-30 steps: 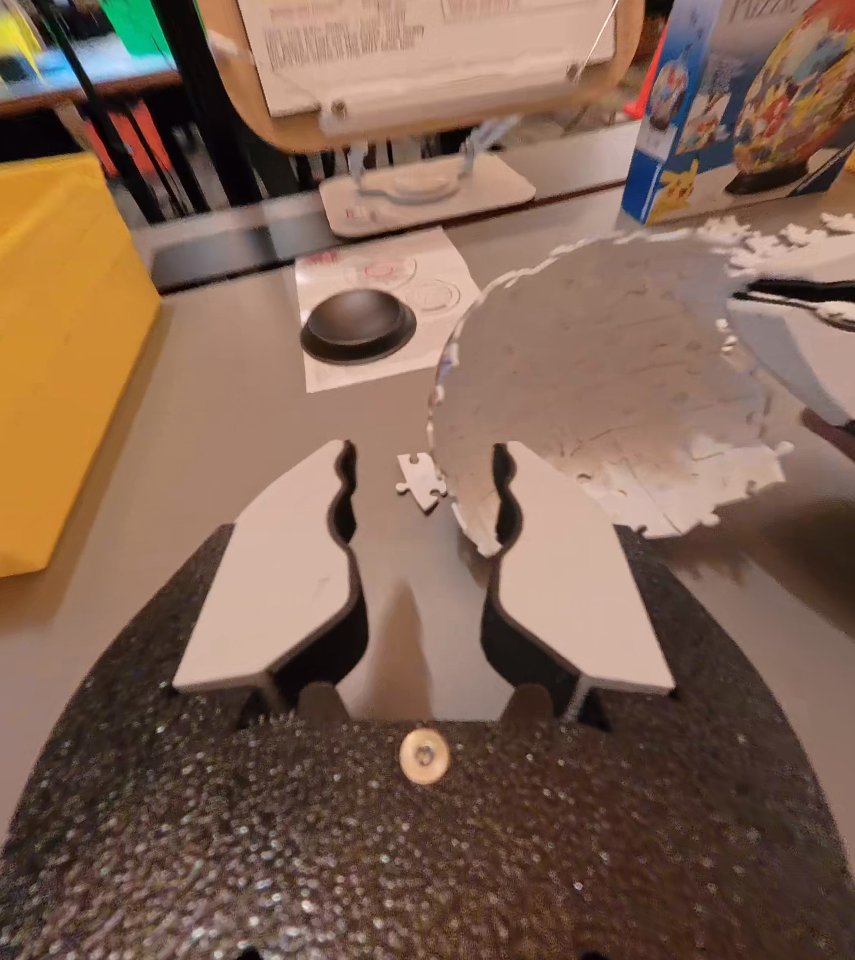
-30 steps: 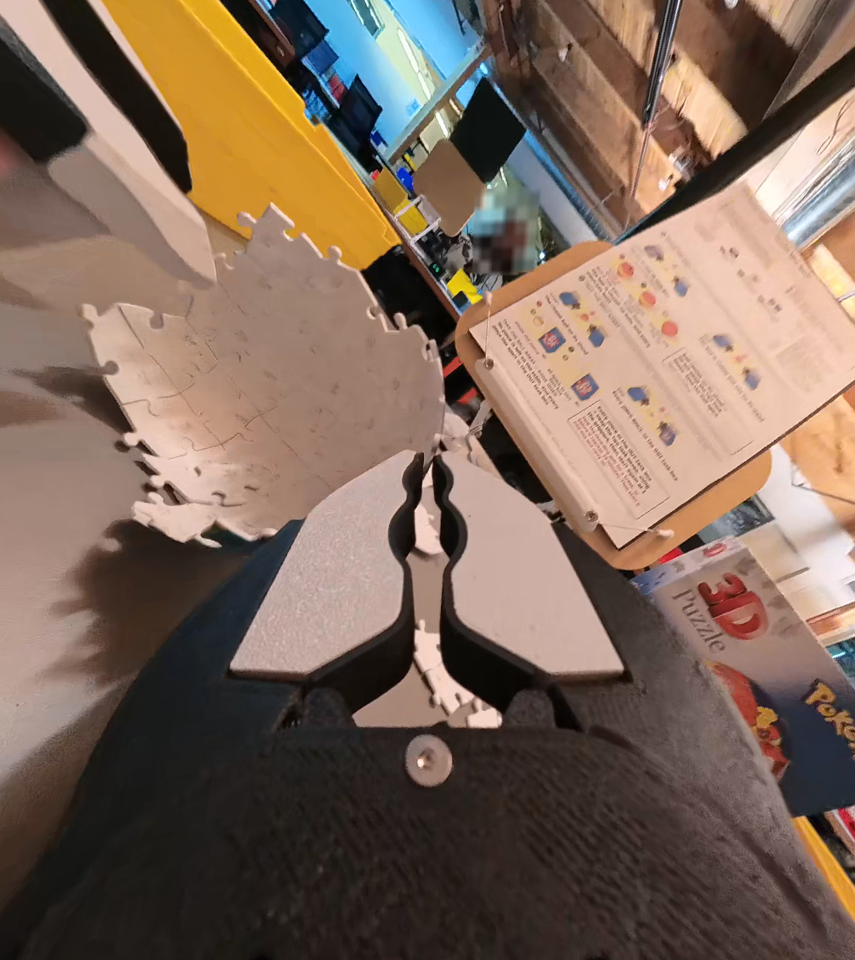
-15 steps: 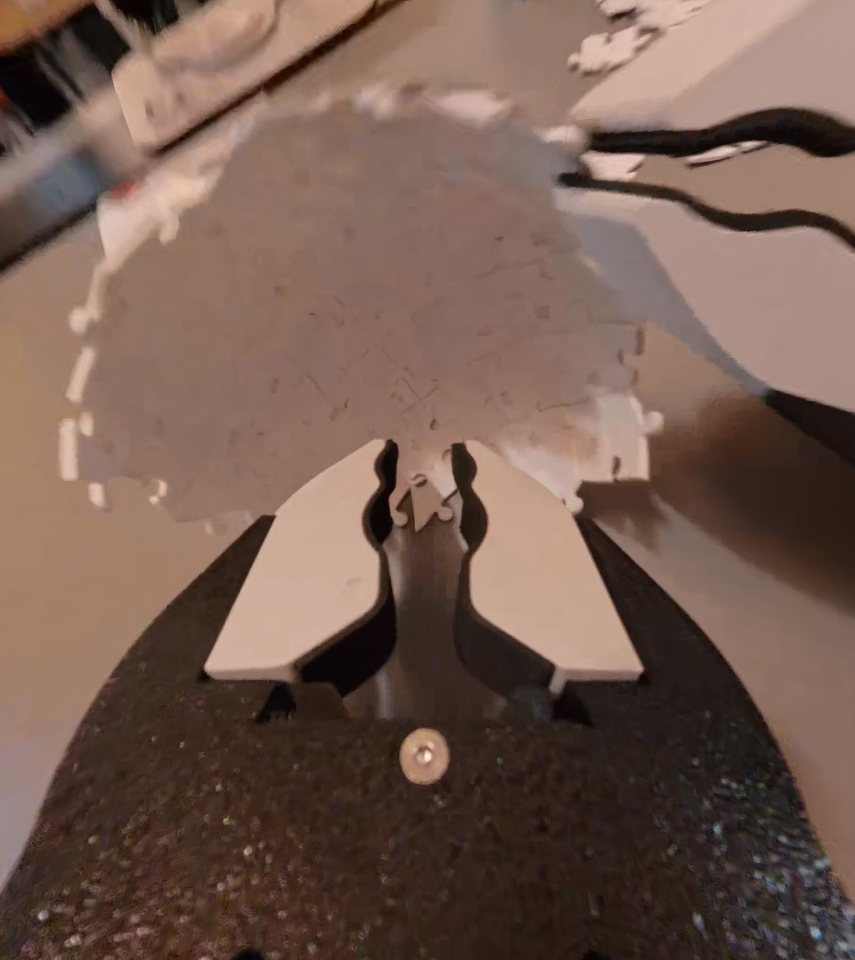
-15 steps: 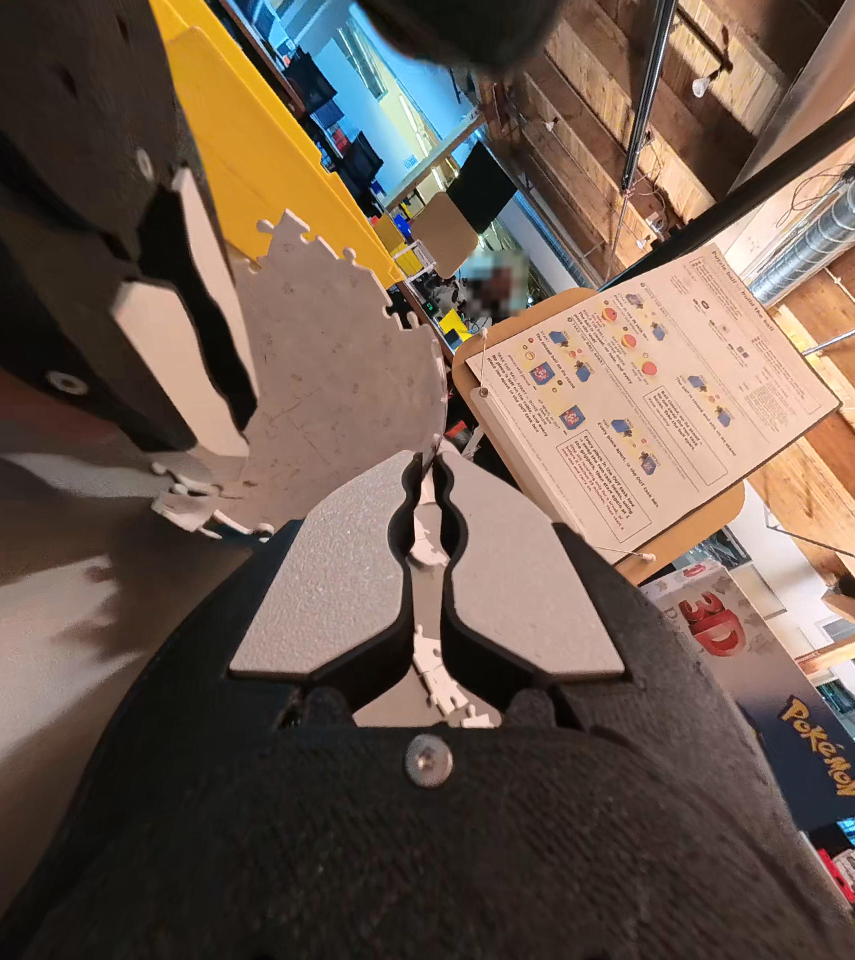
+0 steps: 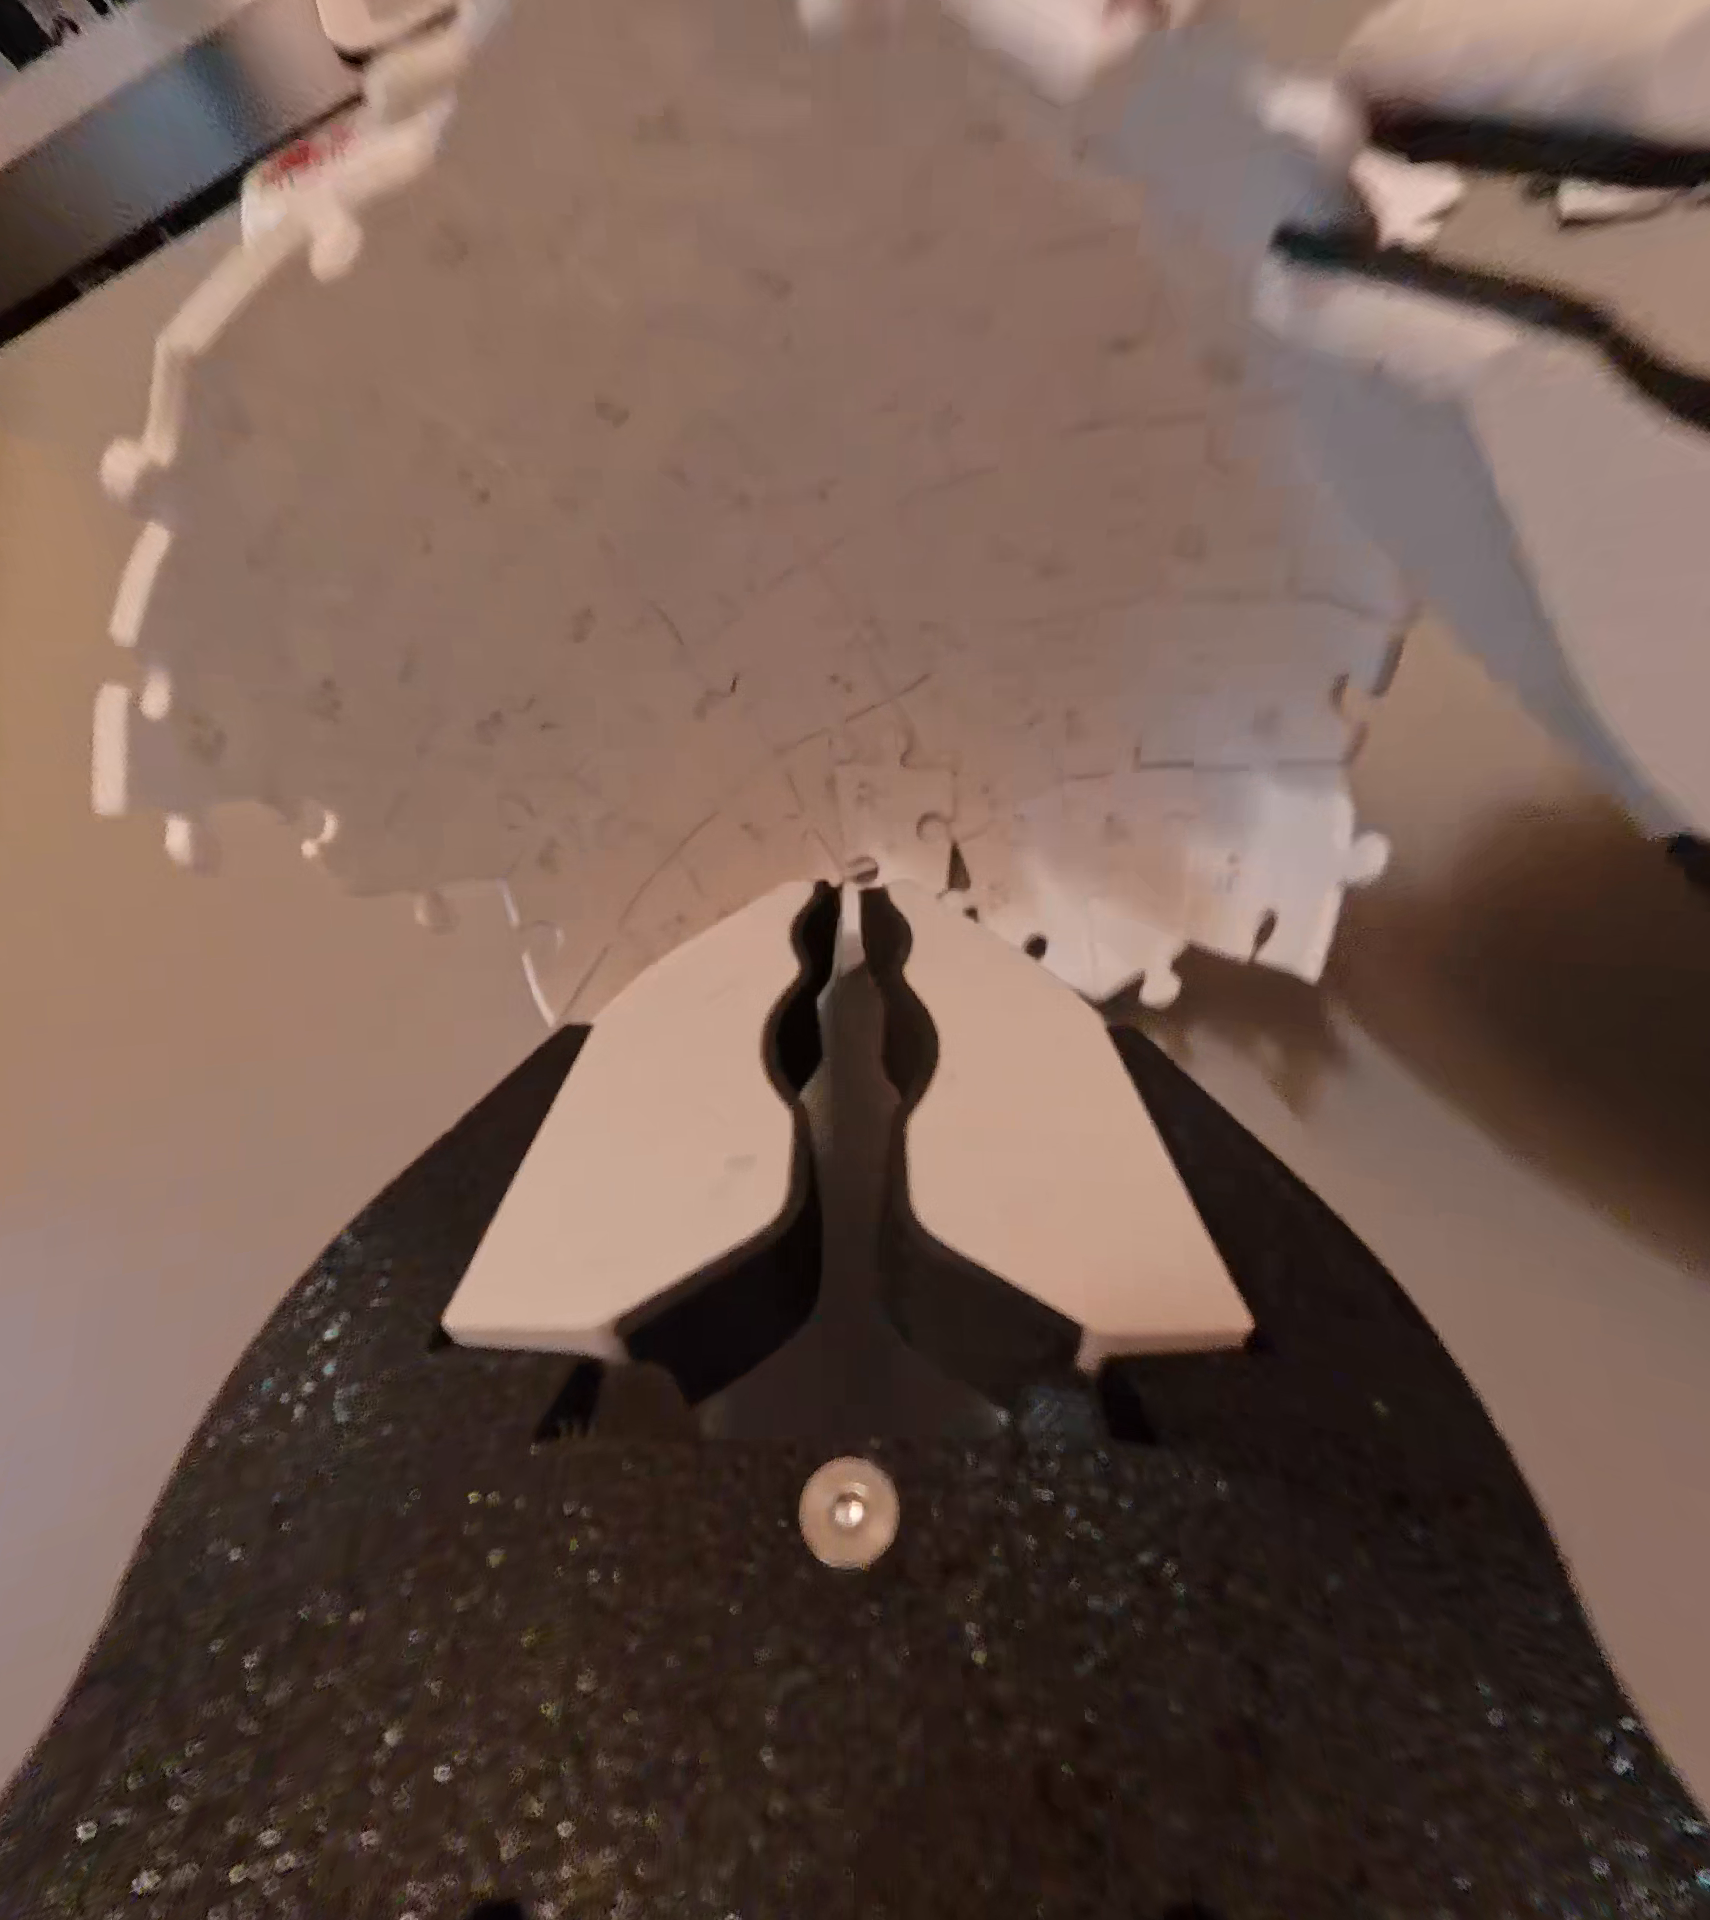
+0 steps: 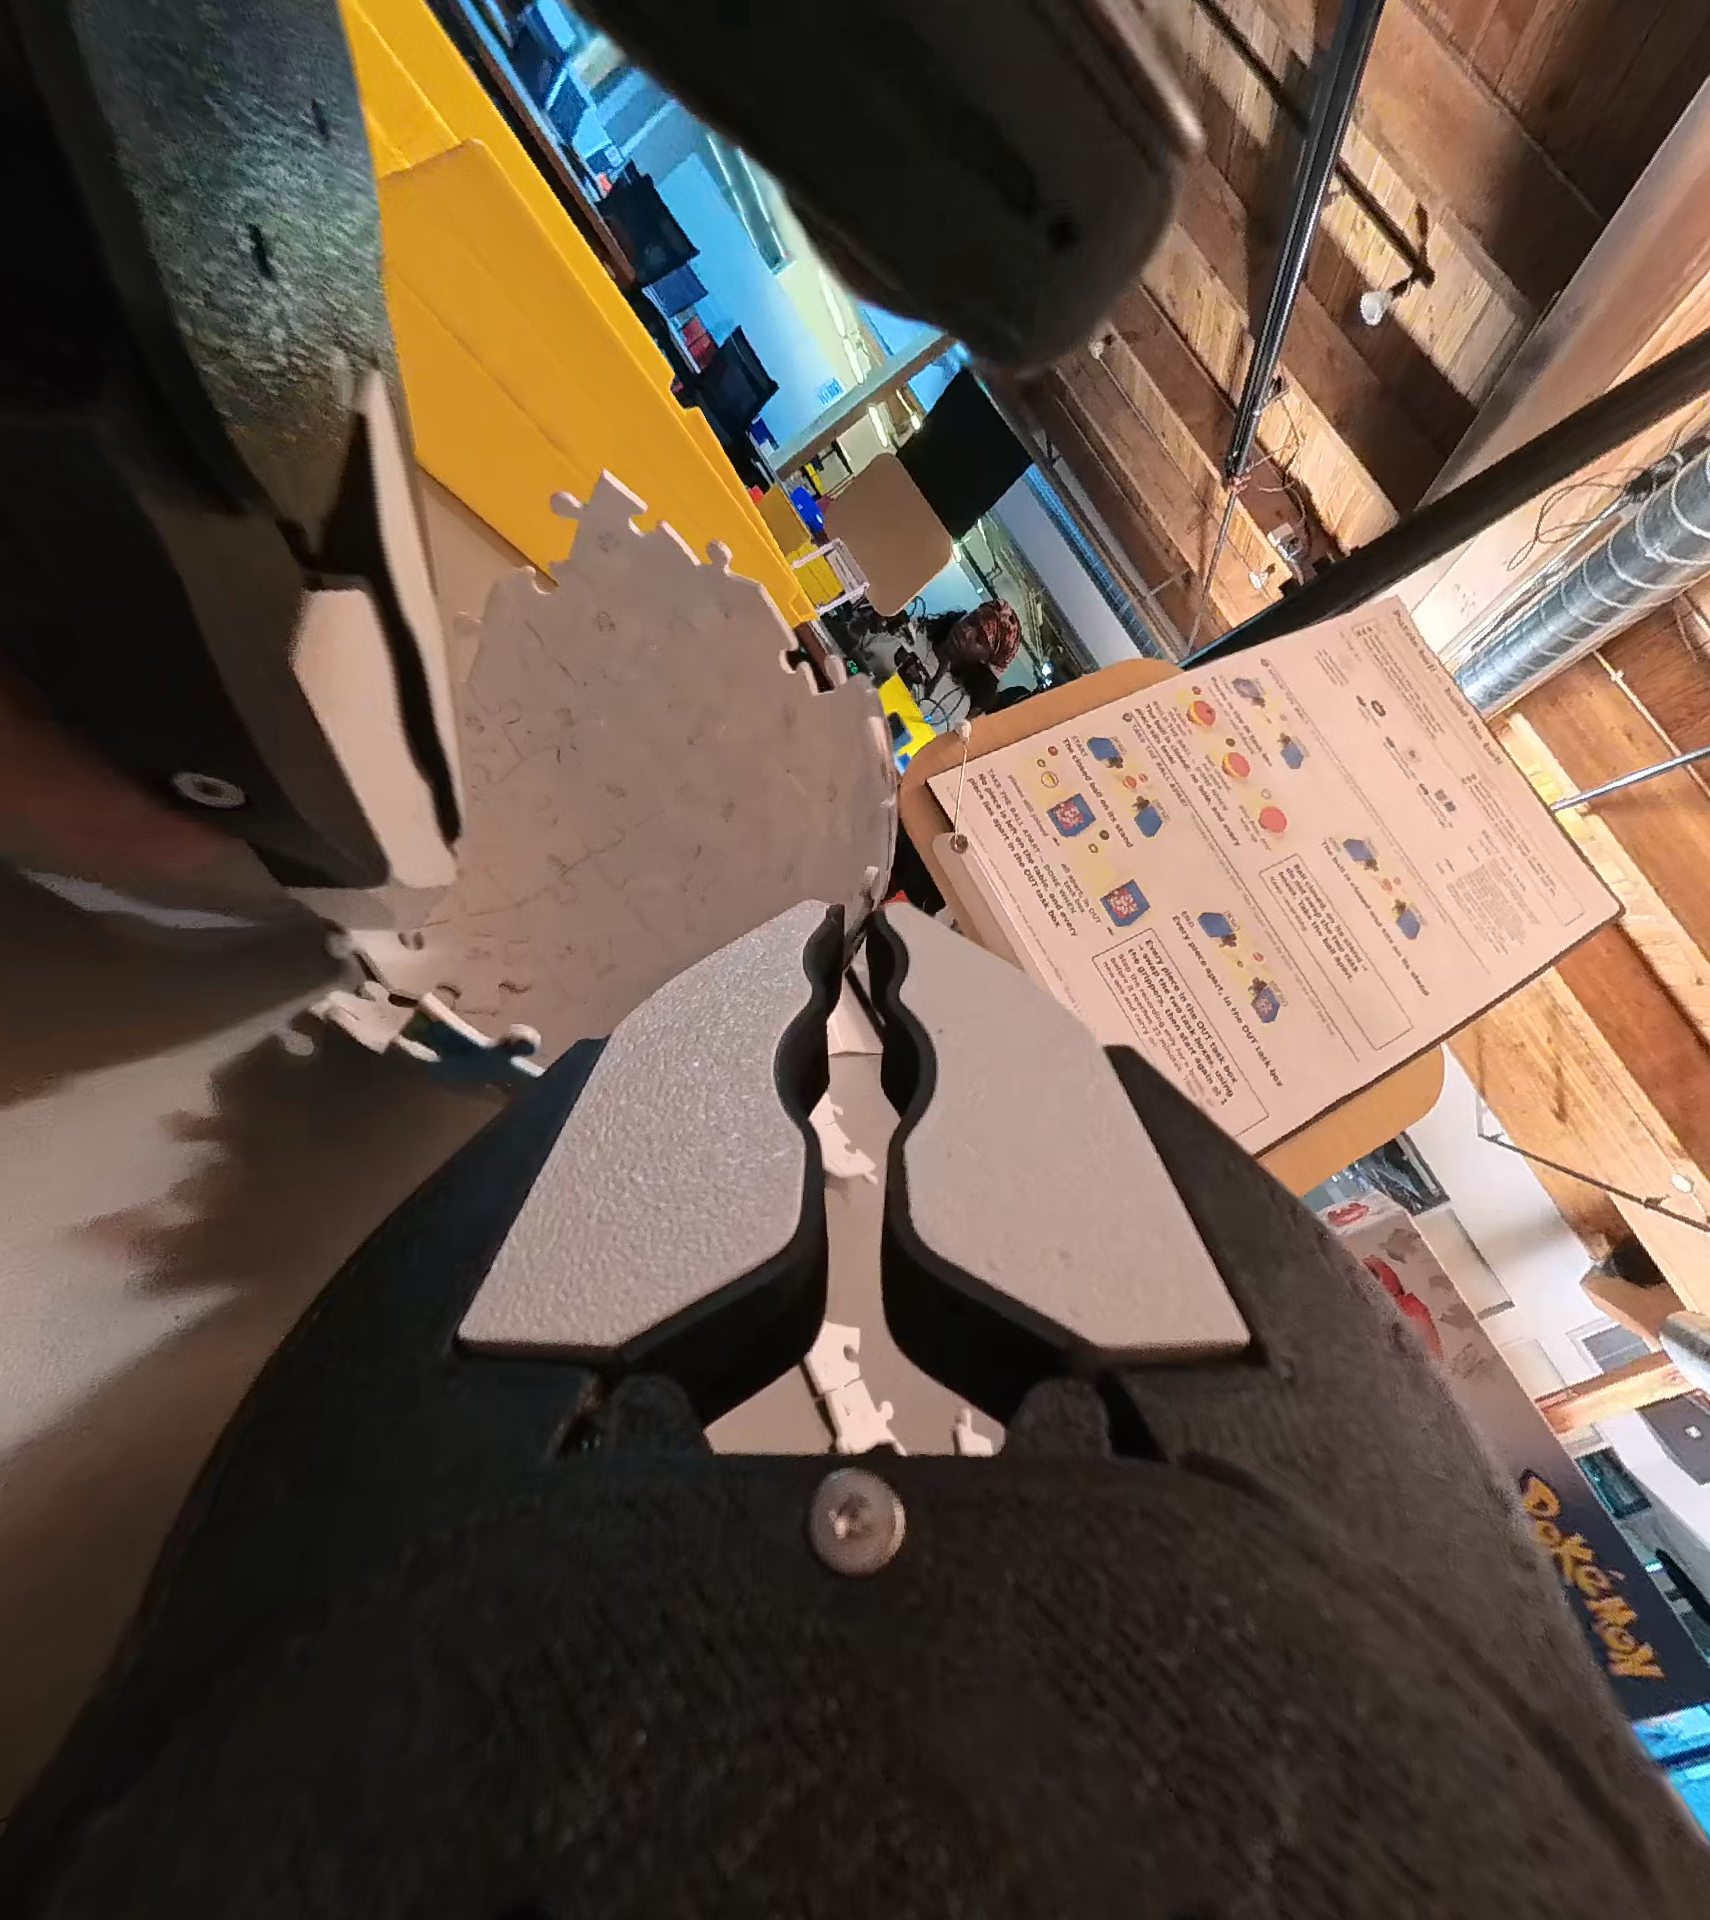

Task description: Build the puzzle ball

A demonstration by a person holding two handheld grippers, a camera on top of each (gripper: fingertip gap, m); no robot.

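One curved puzzle shell (image 5: 747, 499) is pinched by two claws: the left claw (image 5: 849, 896) at its lower edge, the right claw (image 6: 856, 925) at its rim, above the tabletop (image 5: 51, 1143).

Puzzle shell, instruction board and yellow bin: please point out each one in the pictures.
Puzzle shell (image 5: 726, 520): left wrist view, middle of its grey inner face.
Instruction board (image 6: 1277, 862): right wrist view, centre of the printed sheet.
Yellow bin (image 6: 539, 374): right wrist view, its side wall.
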